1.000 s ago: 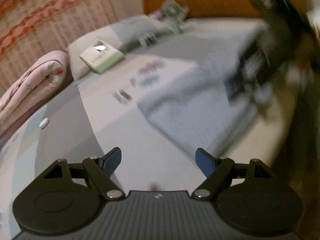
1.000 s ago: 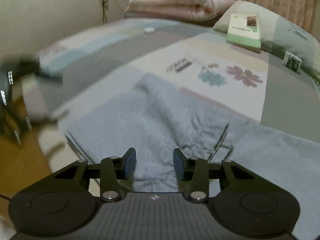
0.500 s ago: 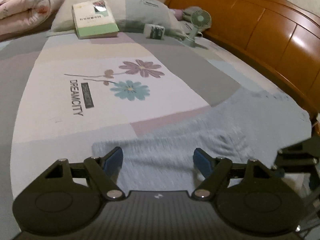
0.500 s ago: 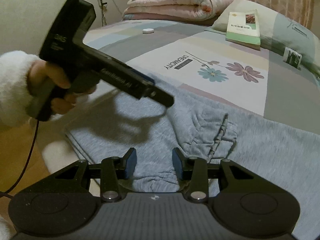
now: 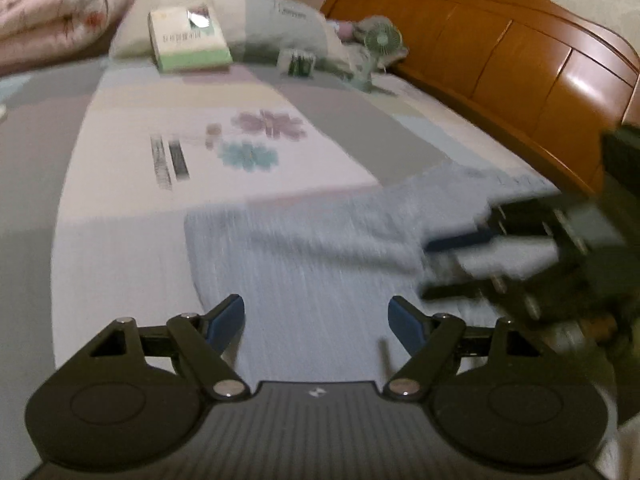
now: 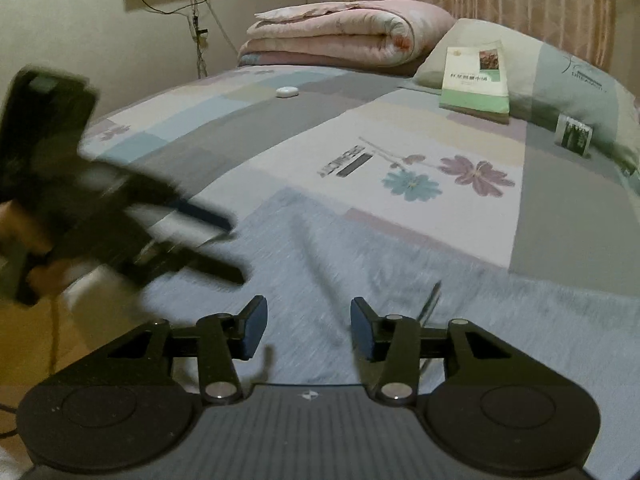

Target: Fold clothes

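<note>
Left tongs [image 5: 316, 322] are wide open and empty; right tongs [image 6: 308, 326] (just been opening) hold nothing above the soft grey-blue fleece garment [image 6: 360, 264]. Pinch its edge evenly.

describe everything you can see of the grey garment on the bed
The grey garment is a soft, fuzzy-looking light grey-blue knit, spread mostly flat across the near part of the patterned bedsheet. A few creases run over it, and a thin drawstring-like cord lies on it in the right wrist view. Its far edge is straight below the printed flowers. Both the left gripper and right gripper hang over it with jaws apart; whether any jaw touches the fabric cannot be told.
</note>
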The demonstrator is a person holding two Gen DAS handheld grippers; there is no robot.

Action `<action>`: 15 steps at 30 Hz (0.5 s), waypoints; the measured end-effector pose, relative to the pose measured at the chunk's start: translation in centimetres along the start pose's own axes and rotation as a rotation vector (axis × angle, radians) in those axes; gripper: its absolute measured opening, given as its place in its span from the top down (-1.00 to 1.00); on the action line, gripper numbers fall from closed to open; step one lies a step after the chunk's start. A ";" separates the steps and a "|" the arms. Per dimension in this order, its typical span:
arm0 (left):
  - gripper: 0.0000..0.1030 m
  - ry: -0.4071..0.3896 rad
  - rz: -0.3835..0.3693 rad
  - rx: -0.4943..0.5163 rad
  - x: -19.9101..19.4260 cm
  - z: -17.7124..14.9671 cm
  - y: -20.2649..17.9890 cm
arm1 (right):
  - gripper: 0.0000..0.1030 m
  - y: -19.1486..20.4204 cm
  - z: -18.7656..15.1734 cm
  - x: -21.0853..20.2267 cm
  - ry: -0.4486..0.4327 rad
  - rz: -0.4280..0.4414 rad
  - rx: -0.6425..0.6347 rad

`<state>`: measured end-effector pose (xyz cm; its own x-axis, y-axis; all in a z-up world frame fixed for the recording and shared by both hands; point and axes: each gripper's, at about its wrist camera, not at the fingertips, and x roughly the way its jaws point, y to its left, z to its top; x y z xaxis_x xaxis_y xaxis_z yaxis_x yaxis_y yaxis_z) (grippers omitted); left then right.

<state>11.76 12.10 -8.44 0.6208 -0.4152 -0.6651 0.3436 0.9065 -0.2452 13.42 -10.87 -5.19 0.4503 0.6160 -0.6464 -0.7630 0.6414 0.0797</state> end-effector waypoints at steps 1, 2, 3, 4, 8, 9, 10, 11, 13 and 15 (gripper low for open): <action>-0.53 0.016 0.003 -0.001 0.1 -0.4 0.0 | 0.00 -0.3 0.2 0.5 0.005 -0.001 0.002; -0.53 0.027 0.020 0.012 0.2 -0.7 -0.1 | 0.00 -0.7 0.3 1.1 0.017 -0.008 0.006; -0.53 0.034 0.034 0.035 0.3 -0.9 -0.4 | 0.02 -1.2 0.3 1.8 0.031 -0.018 0.012; -0.55 0.042 0.049 0.059 0.3 -1.1 -0.6 | 0.08 -1.8 0.2 2.2 0.031 -0.025 0.022; -0.55 0.078 0.076 0.117 0.0 -1.2 -1.2 | 0.19 -3.4 0.2 1.8 0.015 -0.025 0.094; -0.55 0.084 0.081 0.124 -0.1 -1.1 -1.3 | 0.17 -3.5 0.2 1.4 0.013 -0.028 0.106; -0.54 0.081 0.086 0.121 -0.4 -0.8 -1.2 | 0.10 -3.4 0.2 0.8 0.010 -0.042 0.099; -0.54 0.069 0.092 0.119 -0.7 -0.4 -1.2 | 0.02 -3.2 0.1 0.2 0.010 -0.055 0.084; -0.54 0.031 0.095 0.127 -1.2 0.7 -1.5 | -0.04 -2.8 -0.4 -1.0 0.011 -0.079 0.054; -0.54 -0.005 0.091 0.150 -1.2 1.8 -2.2 | -0.11 -2.8 -1.0 -2.1 0.025 -0.101 0.041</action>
<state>11.51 10.45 -5.80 0.6575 -0.3327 -0.6761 0.3869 0.9190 -0.0759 14.15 -14.41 -4.86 0.5123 0.5358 -0.6712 -0.6940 0.7186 0.0438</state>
